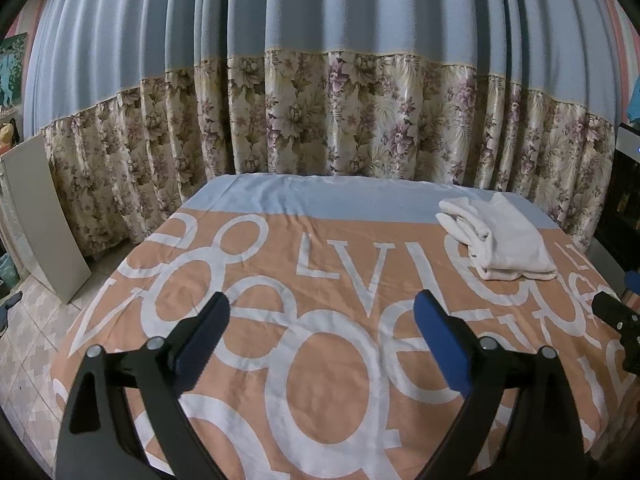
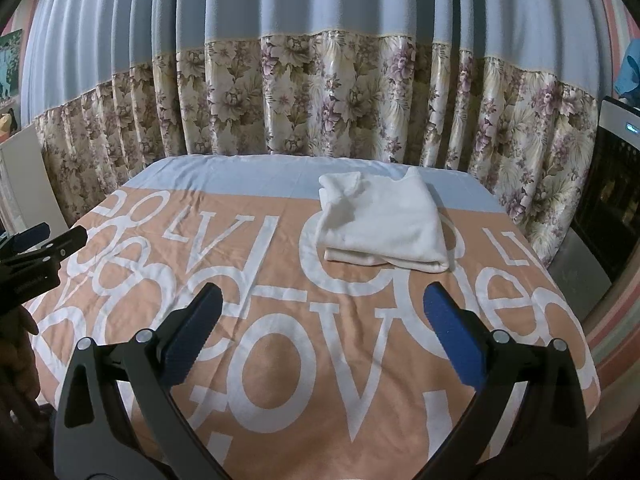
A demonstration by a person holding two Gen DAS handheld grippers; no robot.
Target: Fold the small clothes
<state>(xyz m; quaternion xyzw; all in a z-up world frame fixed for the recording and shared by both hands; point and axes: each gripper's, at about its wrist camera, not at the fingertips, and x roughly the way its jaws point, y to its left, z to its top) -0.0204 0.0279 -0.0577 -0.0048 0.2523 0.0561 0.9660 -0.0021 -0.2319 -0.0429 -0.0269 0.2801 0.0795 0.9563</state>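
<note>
Left wrist view: one left gripper (image 1: 322,308), jaws spread wide, nothing between them, above a bench draped in one peach cloth (image 1: 248,360) with white lettering. One folded white garment (image 1: 498,236) lies at 2 o'clock on the cloth, near the far edge. Right wrist view: one right gripper (image 2: 322,300), jaws likewise wide apart and holding nothing; the same single garment (image 2: 382,222) sits at 12 o'clock, well apart from the fingertips. One floral-hemmed blue curtain (image 2: 320,60) hangs behind.
</note>
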